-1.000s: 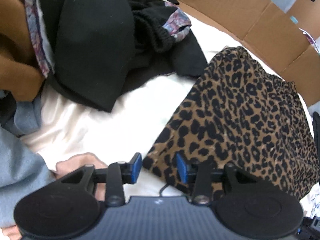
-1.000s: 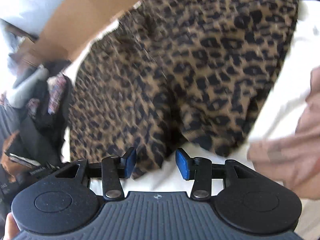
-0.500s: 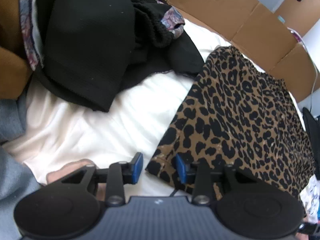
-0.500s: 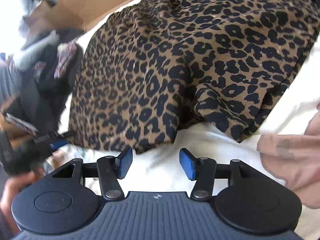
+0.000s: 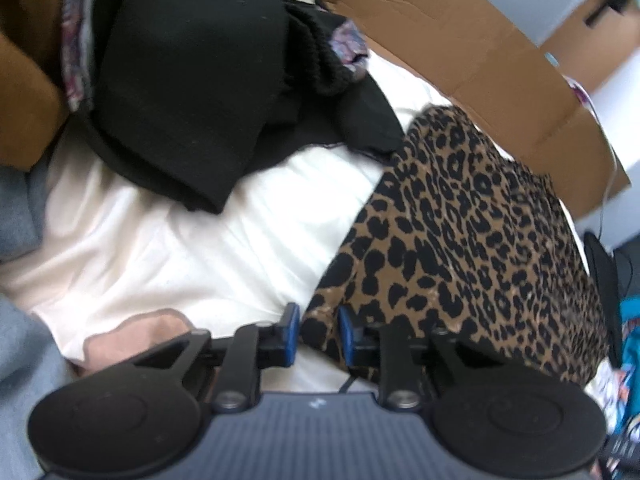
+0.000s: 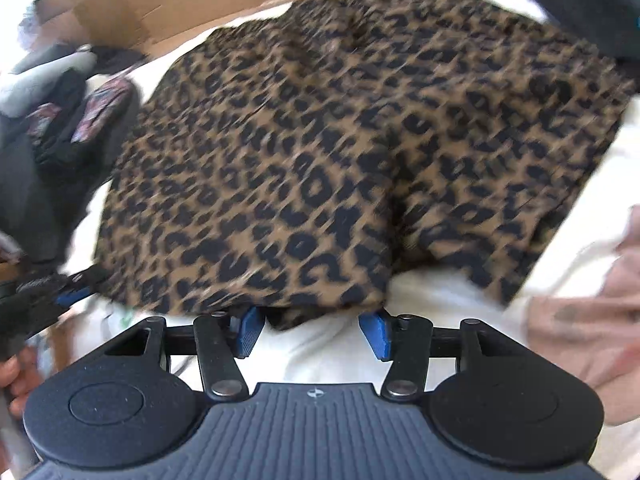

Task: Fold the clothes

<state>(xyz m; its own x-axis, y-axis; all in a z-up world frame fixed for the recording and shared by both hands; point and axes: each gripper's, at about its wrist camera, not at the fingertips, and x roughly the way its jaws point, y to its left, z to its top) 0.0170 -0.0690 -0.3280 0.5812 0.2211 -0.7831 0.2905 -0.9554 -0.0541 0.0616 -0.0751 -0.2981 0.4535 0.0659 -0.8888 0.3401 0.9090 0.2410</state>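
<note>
A leopard-print garment (image 5: 472, 240) lies spread flat on the white sheet (image 5: 192, 256). My left gripper (image 5: 316, 334) is at its near left corner. Its jaws are closing, with the corner of the fabric between the blue pads (image 5: 290, 330); I see no firm pinch. In the right wrist view the same garment (image 6: 340, 152) fills the middle, blurred by motion. My right gripper (image 6: 312, 332) stands open at the near hem, and a fold of the hem reaches in between its pads without being pressed. The left gripper (image 6: 68, 296) shows at the garment's left corner there.
A pile of black clothes (image 5: 192, 92) with a patterned piece lies at the back left, next to a brown garment (image 5: 24, 100). A cardboard wall (image 5: 460, 48) runs behind the sheet. Grey fabric (image 5: 20, 352) and a pink cloth (image 6: 592, 320) lie near the front.
The left jaws have narrowed around the garment's corner and the view has rolled. The right gripper has slid along the near hem and its jaws stand a little wider.
</note>
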